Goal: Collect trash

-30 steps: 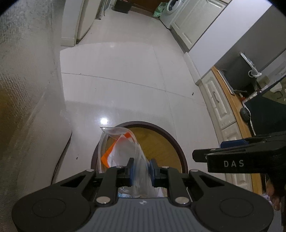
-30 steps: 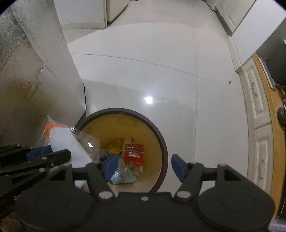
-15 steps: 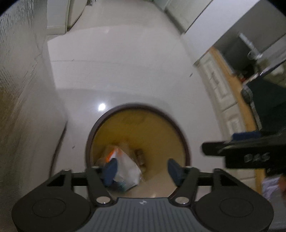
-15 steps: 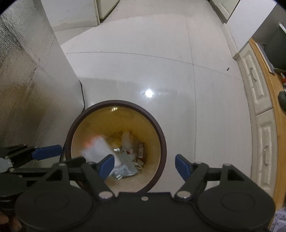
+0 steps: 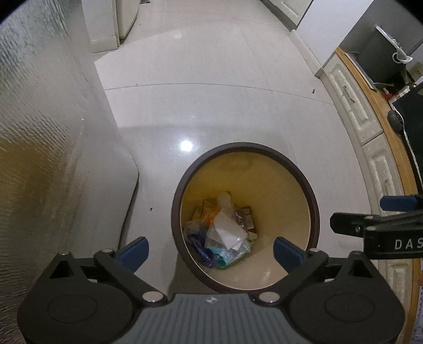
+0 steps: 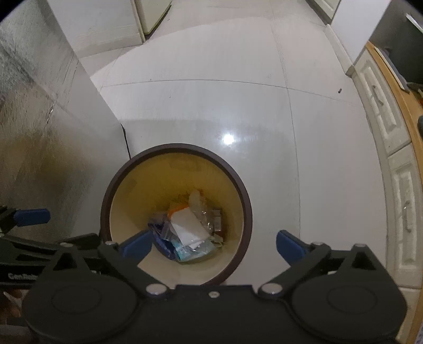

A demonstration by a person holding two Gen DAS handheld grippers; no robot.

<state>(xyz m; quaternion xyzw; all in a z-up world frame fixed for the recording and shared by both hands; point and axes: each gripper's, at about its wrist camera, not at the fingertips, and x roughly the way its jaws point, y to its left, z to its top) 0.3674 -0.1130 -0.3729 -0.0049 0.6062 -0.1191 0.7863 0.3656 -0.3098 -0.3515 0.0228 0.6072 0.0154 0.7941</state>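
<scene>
A round bin with a dark brown rim (image 5: 246, 146) (image 6: 174, 146) and a yellow inside stands on the floor below both grippers. At its bottom lies a clear plastic bag with a white and orange piece (image 5: 224, 230) (image 6: 187, 227), on top of other wrappers. My left gripper (image 5: 210, 251) hangs over the bin, its jaws opening wide with nothing between them. My right gripper (image 6: 213, 244) hangs beside it, its jaws also opening and empty. One blue finger of the right gripper (image 5: 399, 202) shows at the right edge of the left wrist view. A left gripper finger (image 6: 31, 215) shows at the left edge of the right wrist view.
A tall silver textured panel (image 5: 39, 132) (image 6: 34, 119) stands close to the bin's left. White cabinet drawers (image 5: 351, 105) (image 6: 383, 105) under a wooden counter edge run along the right. Glossy white floor tiles (image 5: 211, 105) stretch ahead toward a pale cabinet (image 5: 124, 21).
My left gripper opened and let go of the clear bag, which dropped into the bin. My right gripper opened wider. Both views tilted further down over the bin.
</scene>
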